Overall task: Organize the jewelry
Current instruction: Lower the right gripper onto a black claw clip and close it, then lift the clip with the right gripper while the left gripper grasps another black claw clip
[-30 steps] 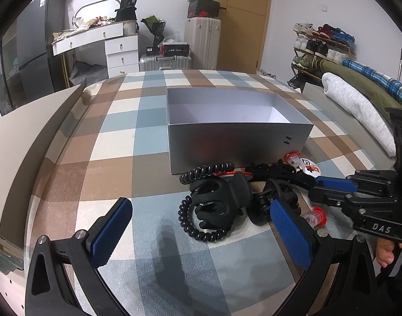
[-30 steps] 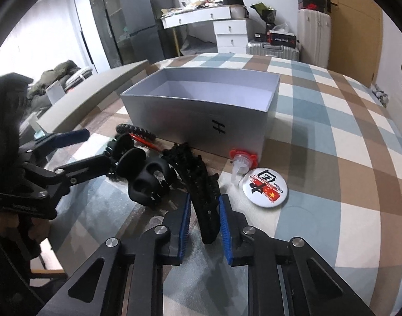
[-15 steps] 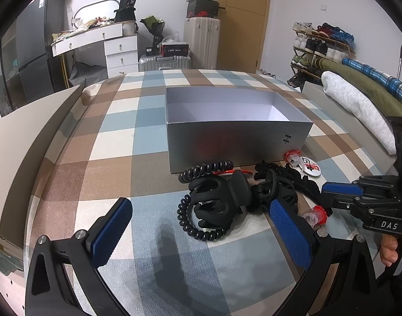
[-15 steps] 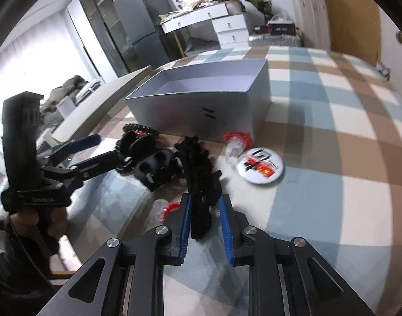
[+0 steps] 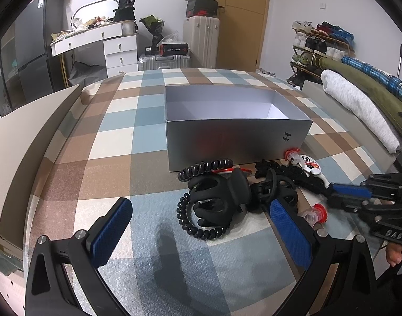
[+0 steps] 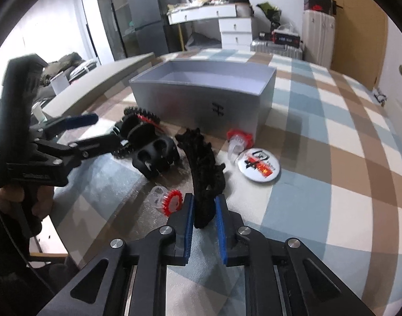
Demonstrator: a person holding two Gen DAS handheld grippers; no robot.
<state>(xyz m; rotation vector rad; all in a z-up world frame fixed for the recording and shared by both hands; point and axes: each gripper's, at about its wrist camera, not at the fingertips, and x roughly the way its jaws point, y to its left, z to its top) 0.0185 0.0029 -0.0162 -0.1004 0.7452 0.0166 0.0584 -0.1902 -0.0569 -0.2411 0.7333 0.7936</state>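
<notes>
My right gripper (image 6: 204,208) is shut on a long black toothed hair clip (image 6: 203,163) and holds it lifted off the checked cloth; the clip also shows in the left wrist view (image 5: 301,175). My left gripper (image 5: 201,223) is open, its blue pads either side of a black claw clip (image 5: 222,197) and a black spiral hair tie (image 5: 198,226). The claw clip (image 6: 156,158) lies left of the held clip. An open grey box (image 5: 235,137) (image 6: 201,97) stands just behind the pile.
A round badge (image 6: 258,166) and two small clear pieces with red toothed rims (image 6: 237,142) (image 6: 166,200) lie on the cloth by the box. A thin red ring (image 5: 227,169) lies under the spiral tie. A grey board edge (image 5: 29,142) runs along the left.
My right gripper has lifted and pulled the long toothed clip back from the pile, tilting it up. The left gripper stays open and nearly still.
</notes>
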